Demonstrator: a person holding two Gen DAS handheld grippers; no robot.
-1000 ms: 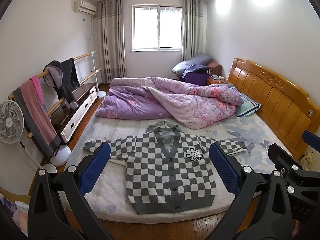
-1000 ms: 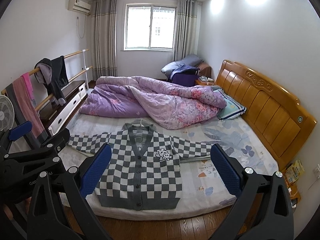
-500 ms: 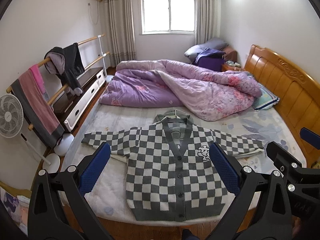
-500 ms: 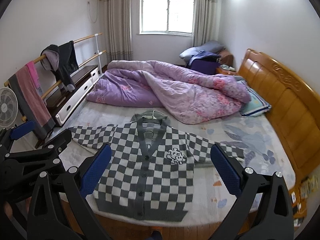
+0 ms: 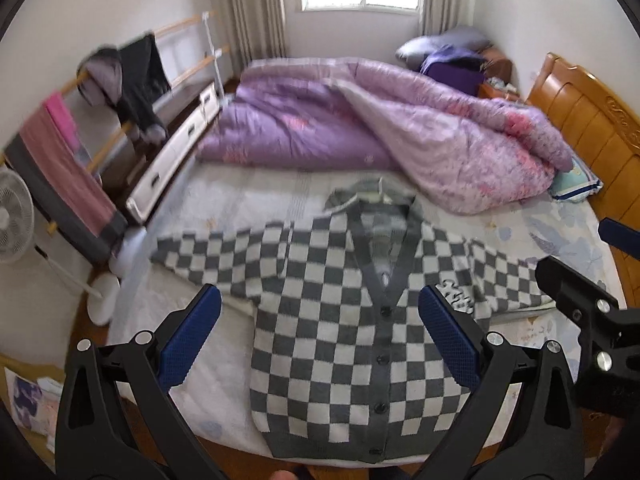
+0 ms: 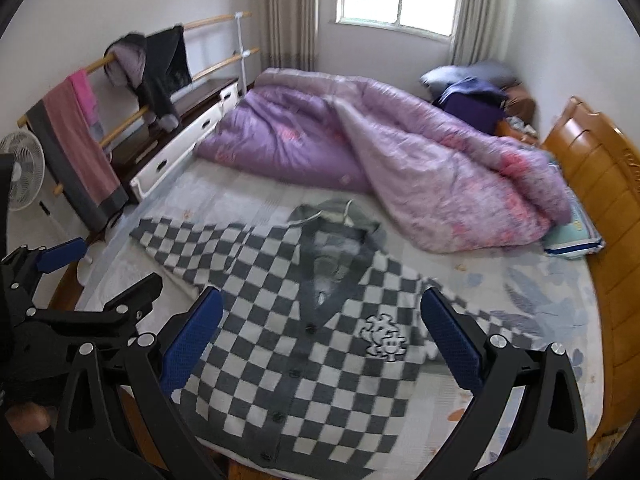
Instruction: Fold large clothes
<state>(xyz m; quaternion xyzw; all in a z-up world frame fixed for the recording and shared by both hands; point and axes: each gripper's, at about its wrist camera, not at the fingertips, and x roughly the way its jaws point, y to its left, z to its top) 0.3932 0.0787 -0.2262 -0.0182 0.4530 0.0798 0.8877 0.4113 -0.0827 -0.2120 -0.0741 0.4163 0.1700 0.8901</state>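
While cardigan point(image 5: 352, 332) lies flat on bed point(image 5: 224, 216), left claw point(image 5: 318, 338), right claw point(image 6: 320, 338) gape wide, empty

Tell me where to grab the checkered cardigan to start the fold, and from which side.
Probably pinch the cardigan at its two sleeve ends, coming from above at the near bed edge. It lies flat, buttoned, front up, sleeves spread sideways, so each can swing over the body. Left gripper and right gripper both hang open above it.

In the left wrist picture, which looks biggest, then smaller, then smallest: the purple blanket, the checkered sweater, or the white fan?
1. Purple blanket, about tied with
2. Checkered sweater, which lies nearer the camera, so their order is unsure.
3. White fan, smallest, partly cut off at the edge.
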